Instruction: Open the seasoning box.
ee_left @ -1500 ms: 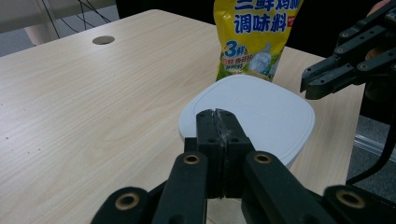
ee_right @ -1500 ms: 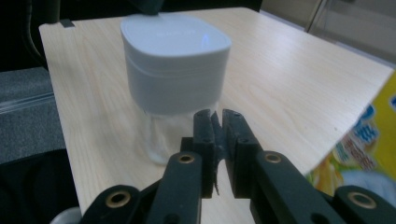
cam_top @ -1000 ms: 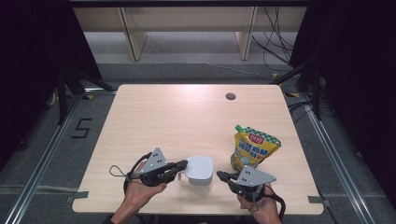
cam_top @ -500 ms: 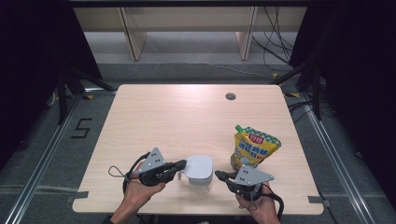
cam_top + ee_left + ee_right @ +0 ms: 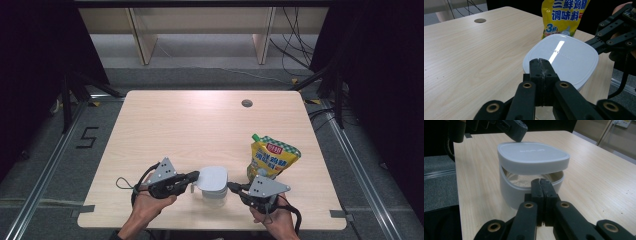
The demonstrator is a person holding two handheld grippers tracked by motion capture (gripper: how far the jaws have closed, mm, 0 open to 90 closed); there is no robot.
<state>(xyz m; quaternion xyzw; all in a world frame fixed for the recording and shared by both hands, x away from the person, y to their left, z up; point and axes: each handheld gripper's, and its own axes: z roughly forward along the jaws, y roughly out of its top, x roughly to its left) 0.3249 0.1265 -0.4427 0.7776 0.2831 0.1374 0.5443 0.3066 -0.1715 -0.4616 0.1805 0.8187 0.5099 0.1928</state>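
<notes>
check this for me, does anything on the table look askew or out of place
The white lid is askew on the white container: raised on the side facing the right gripper, leaving a gap, with the left gripper at its opposite rim.

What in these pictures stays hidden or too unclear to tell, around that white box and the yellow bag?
- Container: the right gripper view shows its lid tilted up; the lid and rim hide most of what is inside.
- Yellow pouch: in the left gripper view, top cut off by the frame edge, bottom hidden behind the lid.
- Pouch print: too small to read in the high view.
- Table hole: depth cannot be told.
</notes>
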